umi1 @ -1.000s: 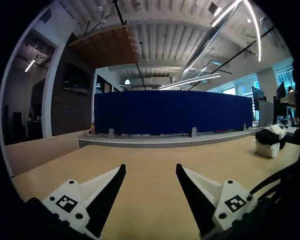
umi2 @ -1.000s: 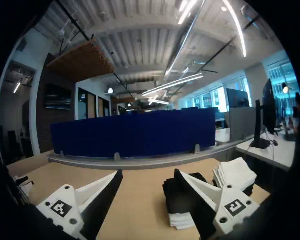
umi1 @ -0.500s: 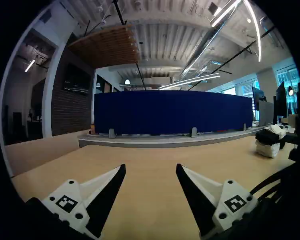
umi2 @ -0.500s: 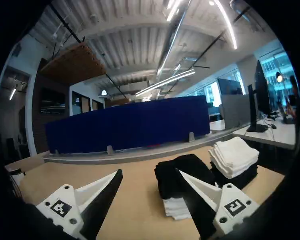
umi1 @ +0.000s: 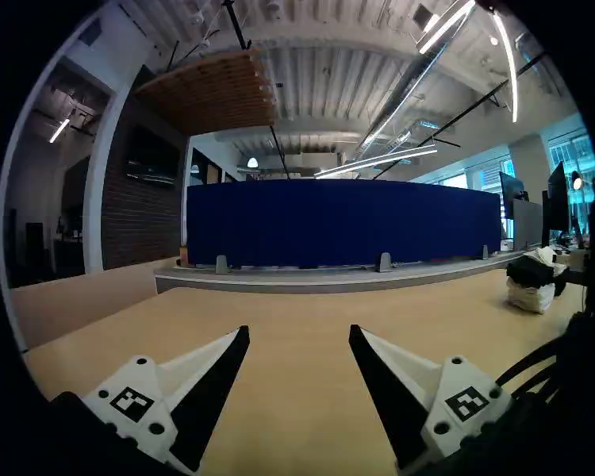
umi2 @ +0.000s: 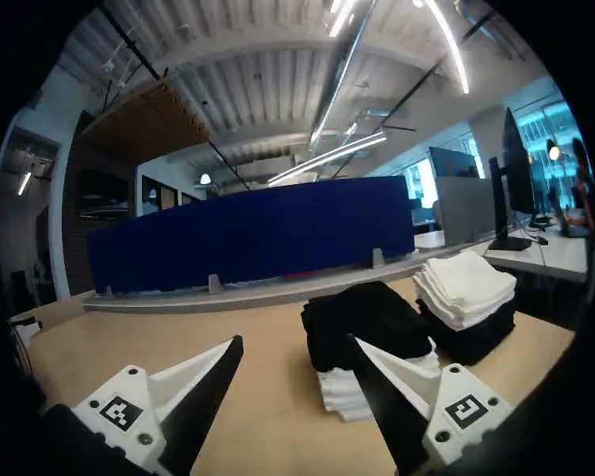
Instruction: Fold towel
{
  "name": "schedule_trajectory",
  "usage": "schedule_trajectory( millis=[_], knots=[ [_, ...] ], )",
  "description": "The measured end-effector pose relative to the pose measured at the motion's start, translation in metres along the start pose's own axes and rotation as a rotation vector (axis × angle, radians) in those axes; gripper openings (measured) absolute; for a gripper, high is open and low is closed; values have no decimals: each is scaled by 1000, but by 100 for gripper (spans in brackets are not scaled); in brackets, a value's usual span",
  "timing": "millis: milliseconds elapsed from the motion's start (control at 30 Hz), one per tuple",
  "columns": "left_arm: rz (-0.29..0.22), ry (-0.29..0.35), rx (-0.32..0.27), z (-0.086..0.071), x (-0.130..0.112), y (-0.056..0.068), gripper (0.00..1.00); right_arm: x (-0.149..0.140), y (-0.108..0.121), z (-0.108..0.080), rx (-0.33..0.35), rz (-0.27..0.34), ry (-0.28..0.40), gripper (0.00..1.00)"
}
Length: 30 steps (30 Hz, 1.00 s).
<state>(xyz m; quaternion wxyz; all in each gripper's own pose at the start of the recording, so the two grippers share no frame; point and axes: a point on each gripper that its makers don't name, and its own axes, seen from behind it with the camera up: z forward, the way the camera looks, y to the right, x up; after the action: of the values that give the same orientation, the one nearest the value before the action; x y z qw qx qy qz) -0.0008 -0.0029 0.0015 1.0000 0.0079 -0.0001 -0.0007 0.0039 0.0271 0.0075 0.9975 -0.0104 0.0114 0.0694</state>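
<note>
The left gripper (umi1: 297,329) is wide open over the table (umi1: 313,305) — it holds nothing. The right gripper (umi2: 294,339), also wide open and empty, is near the black towels (umi2: 365,321).

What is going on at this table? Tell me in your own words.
The right hand-held gripper, open, points at two stacks of folded towels on a wooden table: black towels top one, white towels the other. The left hand-held gripper is open over bare wood. Neither grips a towel yet.
</note>
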Motion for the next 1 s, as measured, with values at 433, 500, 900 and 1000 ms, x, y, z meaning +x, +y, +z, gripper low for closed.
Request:
schedule_trajectory(
  millis=[433,500,900,1000],
  knots=[
    [0,0,0,0,0,0,94,-9,-8,-3,17,-39,8,100],
    [0,0,0,0,0,0,94,-9,-10,-5,17,-50,10,100],
    [0,0,0,-1,0,-1,94,-12,-17,-6,20,-112,28,100],
    [0,0,0,0,0,-1,94,-12,-20,-6,20,-132,28,100]
  ],
)
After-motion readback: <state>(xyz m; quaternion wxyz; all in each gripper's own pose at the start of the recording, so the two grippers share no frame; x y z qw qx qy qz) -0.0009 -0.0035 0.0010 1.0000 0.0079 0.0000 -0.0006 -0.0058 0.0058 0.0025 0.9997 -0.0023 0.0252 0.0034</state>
